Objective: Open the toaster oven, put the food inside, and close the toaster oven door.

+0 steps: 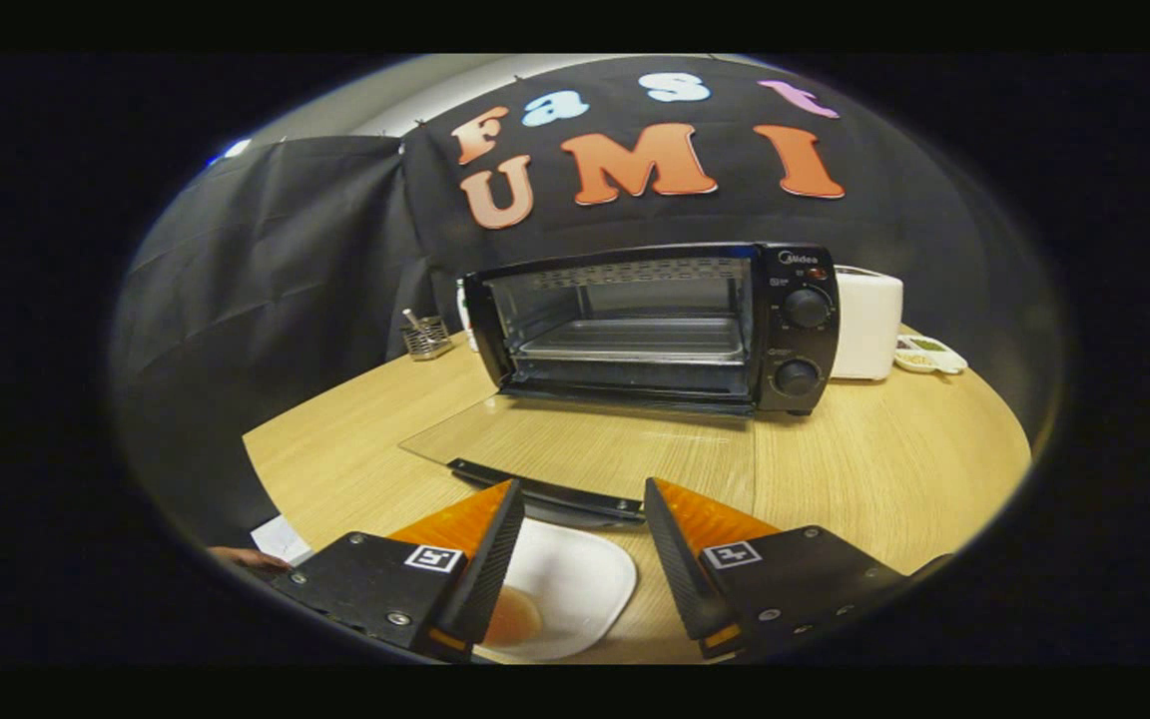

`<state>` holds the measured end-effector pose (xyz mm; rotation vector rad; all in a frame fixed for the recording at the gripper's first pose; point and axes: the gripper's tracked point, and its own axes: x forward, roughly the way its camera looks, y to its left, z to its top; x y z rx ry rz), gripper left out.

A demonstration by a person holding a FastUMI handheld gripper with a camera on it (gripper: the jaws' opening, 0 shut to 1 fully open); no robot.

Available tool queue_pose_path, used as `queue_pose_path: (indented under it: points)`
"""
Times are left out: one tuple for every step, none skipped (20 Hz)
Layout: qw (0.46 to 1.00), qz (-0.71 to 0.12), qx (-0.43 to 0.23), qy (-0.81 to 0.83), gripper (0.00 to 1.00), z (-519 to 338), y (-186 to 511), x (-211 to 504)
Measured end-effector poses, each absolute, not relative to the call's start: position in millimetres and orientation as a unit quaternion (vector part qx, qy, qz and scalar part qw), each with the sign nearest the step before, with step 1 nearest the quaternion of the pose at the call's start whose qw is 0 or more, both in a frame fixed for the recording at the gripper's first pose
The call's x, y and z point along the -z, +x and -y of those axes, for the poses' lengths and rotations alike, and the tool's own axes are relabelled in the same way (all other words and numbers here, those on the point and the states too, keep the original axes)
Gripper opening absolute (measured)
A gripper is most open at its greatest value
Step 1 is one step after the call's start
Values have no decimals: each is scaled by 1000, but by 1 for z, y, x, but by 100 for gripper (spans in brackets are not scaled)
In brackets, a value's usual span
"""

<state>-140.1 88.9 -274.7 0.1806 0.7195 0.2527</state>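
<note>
A black toaster oven (pixel 655 325) stands on the wooden table (pixel 894 469) beyond the fingers, two knobs on its right side. Its glass door (pixel 585 449) lies folded down flat toward me, with the dark handle (pixel 545 489) just ahead of the fingertips. A metal tray (pixel 635 342) sits inside the open cavity. Below and between the fingers lies a white plate (pixel 570 584) with a light brown piece of food (pixel 512 616) on it, partly hidden by the left finger. My gripper (pixel 583 491) is open above the plate, holding nothing.
A white appliance (pixel 866 322) stands right of the oven, with a small dish (pixel 926 355) beside it. A wire holder with utensils (pixel 425 338) sits left of the oven. A hand (pixel 241 557) and paper (pixel 284 539) lie at the table's near left edge.
</note>
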Motion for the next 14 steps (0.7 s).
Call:
queue_pose_path:
  points:
    - [924,-348,-134,86,75,-91,-146,270]
    - [924,-345,-140,87,76,-93,-152,265]
    - [923,-345,-146,87,77,-94,-158,262]
    - [922,-347,-148,89,79,-96,-163,260]
    - [919,-351,-154,90,81,-98,-170,260]
    - [917,-353,-159,90,82,-101,-175,259]
    - [914,-359,-167,88,82,-105,-182,259]
    - [911,-365,-175,82,83,-109,-190,261]
    - [906,-374,-182,73,87,-111,-197,264]
    - [903,-381,-189,65,88,-114,-205,266]
    - [898,-389,-195,58,89,-116,-211,269]
    - [895,-396,-198,54,91,-117,-217,270]
    - [893,-400,-199,52,92,-119,-219,271]
    - [891,-403,-202,53,92,-122,-223,270]
